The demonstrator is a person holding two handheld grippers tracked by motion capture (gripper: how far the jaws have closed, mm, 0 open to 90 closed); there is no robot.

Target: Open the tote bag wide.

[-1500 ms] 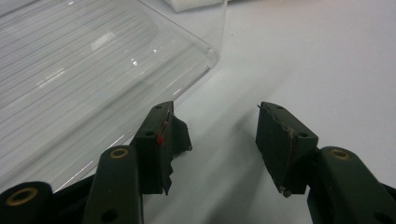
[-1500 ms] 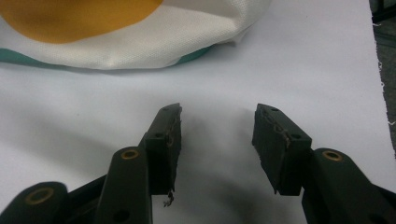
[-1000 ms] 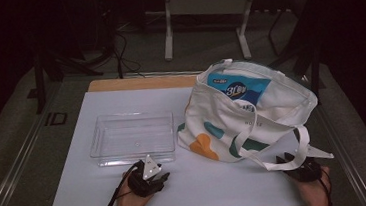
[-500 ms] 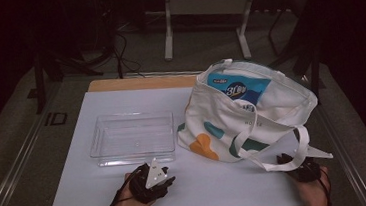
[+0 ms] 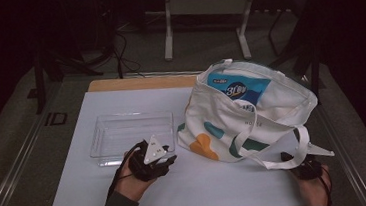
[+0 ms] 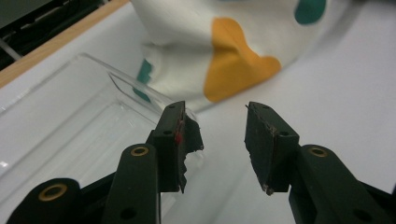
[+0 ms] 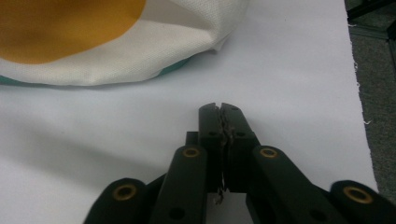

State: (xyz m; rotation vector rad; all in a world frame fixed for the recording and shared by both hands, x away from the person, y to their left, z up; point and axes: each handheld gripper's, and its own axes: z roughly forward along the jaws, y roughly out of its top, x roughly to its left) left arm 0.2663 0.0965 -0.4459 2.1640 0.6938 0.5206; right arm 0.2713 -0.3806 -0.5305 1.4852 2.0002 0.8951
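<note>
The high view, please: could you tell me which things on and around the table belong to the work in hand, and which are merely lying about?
In the work:
- tote bag
- blue package inside the bag
- clear tray
- left gripper, open, nothing between its fingers
- right gripper, just closed, shut on nothing

Lying about:
- metal stand beyond the table
- cables on the floor

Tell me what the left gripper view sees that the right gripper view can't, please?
Left gripper view: a clear plastic tray just past the left gripper, whose jaws stand apart with nothing between them. Right gripper view: the right gripper with its jaws pressed together, empty after closing just now, plus grey floor past the table edge. Both: the white tote bag with an orange patch, lying on the white table cover.
</note>
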